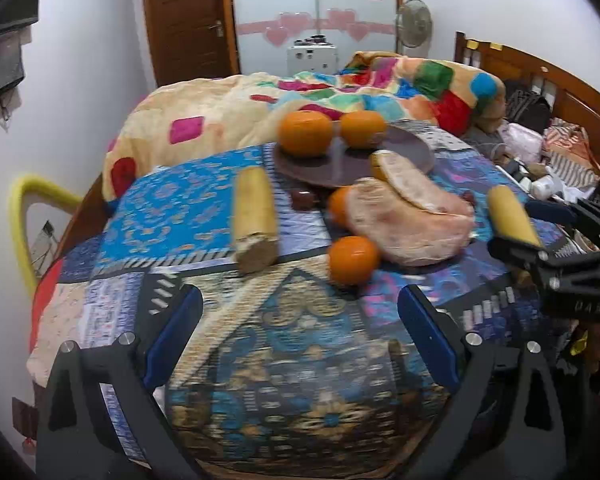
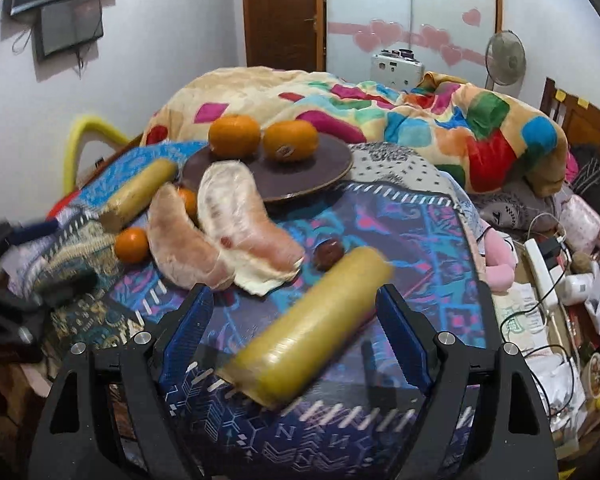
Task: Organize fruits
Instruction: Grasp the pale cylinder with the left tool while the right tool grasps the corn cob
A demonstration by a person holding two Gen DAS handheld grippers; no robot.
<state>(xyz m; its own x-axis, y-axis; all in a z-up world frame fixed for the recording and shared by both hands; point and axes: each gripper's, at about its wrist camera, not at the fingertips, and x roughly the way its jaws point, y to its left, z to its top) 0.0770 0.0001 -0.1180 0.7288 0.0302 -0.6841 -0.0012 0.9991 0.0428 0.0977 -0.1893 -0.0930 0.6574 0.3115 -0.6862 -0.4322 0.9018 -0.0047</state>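
Note:
A brown plate (image 1: 404,160) (image 2: 320,168) on the patterned cloth holds two oranges (image 1: 305,133) (image 2: 234,135). In front of it lie two peeled pomelo segments (image 1: 416,220) (image 2: 244,216), two small oranges (image 1: 353,259) (image 2: 131,245), a dark date (image 2: 328,254) and a yellow sugarcane piece (image 1: 256,216) (image 2: 138,192). A second yellow sugarcane piece (image 2: 312,328) (image 1: 514,216) lies diagonally between the open jaws of my right gripper (image 2: 296,328); the pads stand apart from it. My left gripper (image 1: 300,340) is open and empty above the cloth, short of the nearest small orange.
A colourful quilt (image 1: 380,84) is heaped behind the plate. The bed's right side holds clutter, a power strip (image 2: 544,268) and cables. A yellow hoop (image 1: 18,220) stands at the left. My right gripper shows in the left wrist view (image 1: 560,256).

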